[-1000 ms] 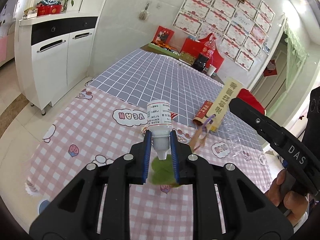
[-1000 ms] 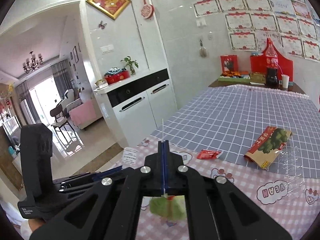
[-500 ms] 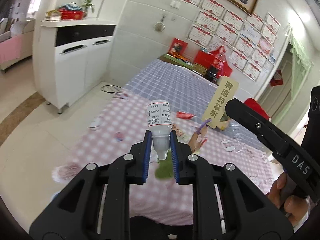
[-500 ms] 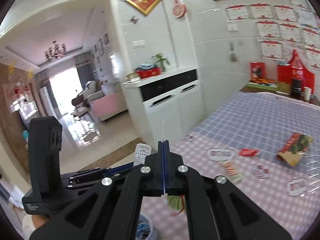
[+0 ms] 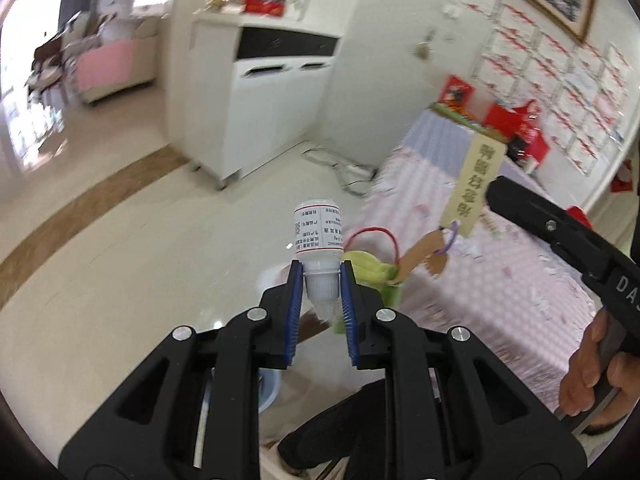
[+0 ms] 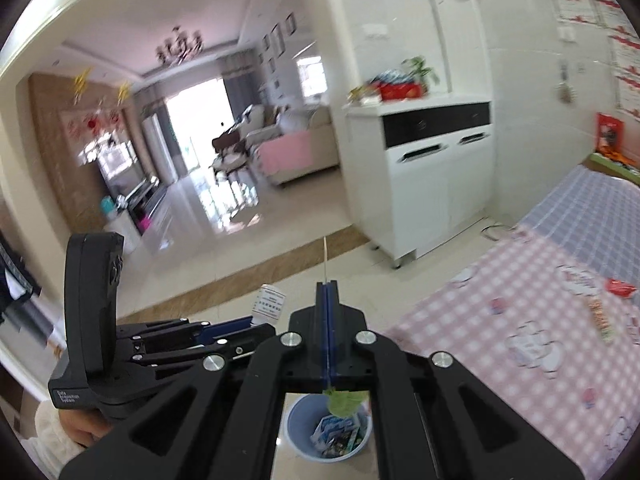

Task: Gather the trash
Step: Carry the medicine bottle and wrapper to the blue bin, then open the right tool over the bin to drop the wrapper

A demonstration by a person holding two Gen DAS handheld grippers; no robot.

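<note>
My left gripper [image 5: 319, 280] is shut on a small white plastic bottle [image 5: 319, 232] by its cap end, label upward. It also shows in the right wrist view [image 6: 271, 304]. My right gripper [image 6: 327, 286] is shut on a thin flat tag seen edge-on; the left wrist view shows it as a yellow paper tag [image 5: 474, 188] with a green pouch [image 5: 370, 270] hanging under it. A blue trash bin [image 6: 298, 436] with wrappers inside stands on the floor right below my right gripper.
The table with the pink checked cloth [image 6: 520, 320] lies to the right with a red wrapper [image 6: 620, 287] on it. A white cabinet [image 6: 432, 184] stands against the wall. Open tiled floor [image 5: 120, 240] spreads to the left.
Both grippers swung left off the table and out over the floor, still holding the bottle and the tag. The blue bin has come fully into view under the right gripper.
</note>
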